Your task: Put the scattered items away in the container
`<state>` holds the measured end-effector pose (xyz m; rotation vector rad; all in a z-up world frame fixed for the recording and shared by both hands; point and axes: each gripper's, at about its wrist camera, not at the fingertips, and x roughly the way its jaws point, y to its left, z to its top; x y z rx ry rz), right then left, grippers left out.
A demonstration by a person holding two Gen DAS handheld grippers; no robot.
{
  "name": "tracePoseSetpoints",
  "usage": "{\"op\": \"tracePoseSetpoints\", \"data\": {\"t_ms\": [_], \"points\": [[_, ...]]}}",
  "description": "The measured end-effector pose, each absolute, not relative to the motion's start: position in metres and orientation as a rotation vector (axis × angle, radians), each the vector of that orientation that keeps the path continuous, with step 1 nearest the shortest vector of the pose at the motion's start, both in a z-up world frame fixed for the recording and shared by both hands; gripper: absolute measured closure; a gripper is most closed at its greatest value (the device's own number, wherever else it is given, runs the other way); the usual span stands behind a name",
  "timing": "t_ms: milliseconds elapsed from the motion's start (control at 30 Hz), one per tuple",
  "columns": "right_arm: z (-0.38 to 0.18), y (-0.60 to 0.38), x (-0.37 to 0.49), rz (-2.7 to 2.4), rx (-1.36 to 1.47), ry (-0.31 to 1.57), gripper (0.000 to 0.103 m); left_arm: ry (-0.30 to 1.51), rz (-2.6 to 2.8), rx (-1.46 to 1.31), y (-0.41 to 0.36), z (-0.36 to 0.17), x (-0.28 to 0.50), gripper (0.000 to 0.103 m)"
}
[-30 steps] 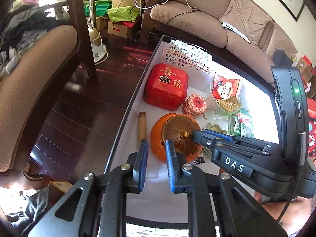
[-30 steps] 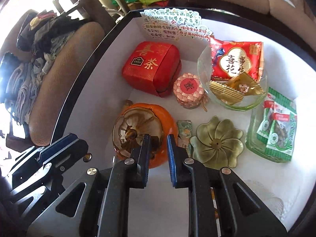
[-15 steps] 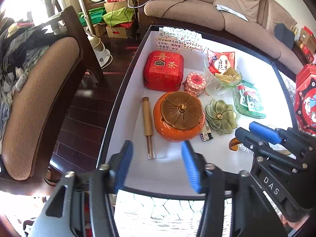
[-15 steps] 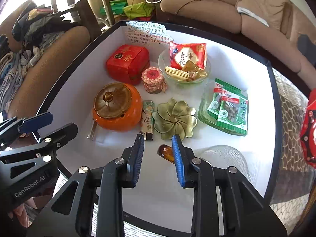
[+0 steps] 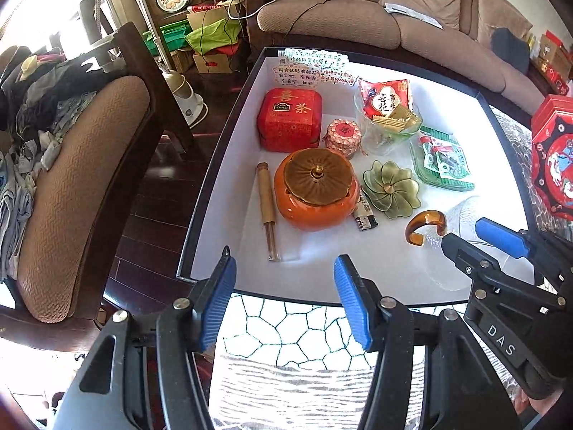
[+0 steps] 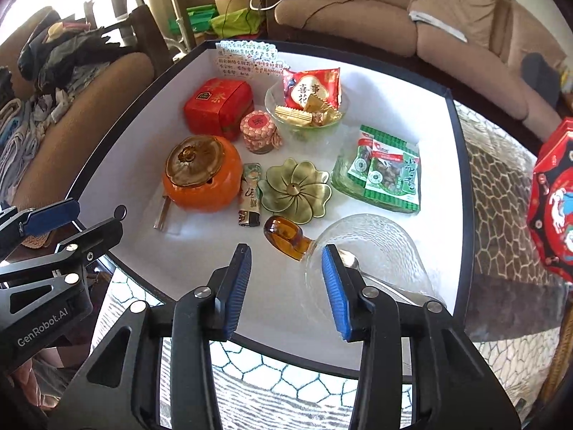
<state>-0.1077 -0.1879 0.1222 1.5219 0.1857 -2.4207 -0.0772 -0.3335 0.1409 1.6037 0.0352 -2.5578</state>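
The tray [image 6: 456, 186] holds one red tin [image 6: 218, 105], one small jar [image 6: 259, 132], one orange pot [image 6: 202, 175], one lighter [image 6: 250, 197], one flower dish [image 6: 295, 191], one glass mug [image 6: 365, 251], two glass bowls [image 6: 304, 127] of snacks, one incense tube [image 5: 266, 197] and, at upper centre, one note card [image 6: 249, 57]. One red box [image 6: 553, 197] sits at right.

we can read "chali" on a small dark label on the square red tea tin [image 5: 290, 119], next to gold chinese characters. "das" is printed white on the black right gripper [image 5: 501, 338], and "genrobot.ai" on the black left gripper [image 6: 41, 331].
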Motion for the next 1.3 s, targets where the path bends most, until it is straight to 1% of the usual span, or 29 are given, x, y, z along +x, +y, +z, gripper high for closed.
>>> {"op": "tracePoseSetpoints", "data": {"t_ms": [400,600,733,767,800,833,900,933,967,1033,1133,1267,1300], "points": [[0.132,-0.154,-0.089,-2.451,1.537,0.131,0.064,0.049,-2.569,1.588,-0.329,0.149,-0.055,0.046],[0.142,-0.134,-0.072,-2.47,1.521,0.11,0.063,0.033,-2.601,1.528,-0.313,0.159,-0.037,0.046],[0.149,-0.123,-0.059,-2.476,1.498,0.121,0.06,0.012,-2.629,1.508,-0.297,0.164,-0.026,0.045],[0.15,-0.121,-0.055,-2.479,1.487,0.134,0.058,0.011,-2.632,1.503,-0.293,0.165,-0.023,0.044],[0.152,-0.118,-0.051,-2.479,1.477,0.142,0.053,0.016,-2.632,1.497,-0.29,0.166,-0.02,0.04],[0.154,-0.115,-0.047,-2.474,1.469,0.143,0.049,0.025,-2.635,1.488,-0.286,0.167,-0.017,0.035],[0.157,-0.107,-0.04,-2.472,1.459,0.133,0.042,0.034,-2.646,1.471,-0.278,0.17,-0.011,0.029],[0.159,-0.102,-0.037,-2.476,1.452,0.127,0.031,0.031,-2.648,1.462,-0.274,0.171,-0.008,0.028],[0.161,-0.095,-0.033,-2.483,1.442,0.118,0.024,0.031,-2.652,1.453,-0.269,0.172,-0.006,0.028],[0.166,-0.082,-0.028,-2.498,1.427,0.089,0.0,0.047,-2.666,1.442,-0.26,0.175,-0.001,0.025],[0.171,-0.06,-0.021,-2.52,1.417,0.062,0.0,0.061,-2.693,1.417,-0.244,0.181,0.006,0.017],[0.176,-0.027,-0.011,-2.574,1.414,0.04,0.0,0.041,-2.717,1.389,-0.222,0.186,0.012,0.011],[0.178,-0.017,-0.009,-2.592,1.412,0.039,0.0,0.032,-2.718,1.383,-0.217,0.187,0.014,0.003]]}}
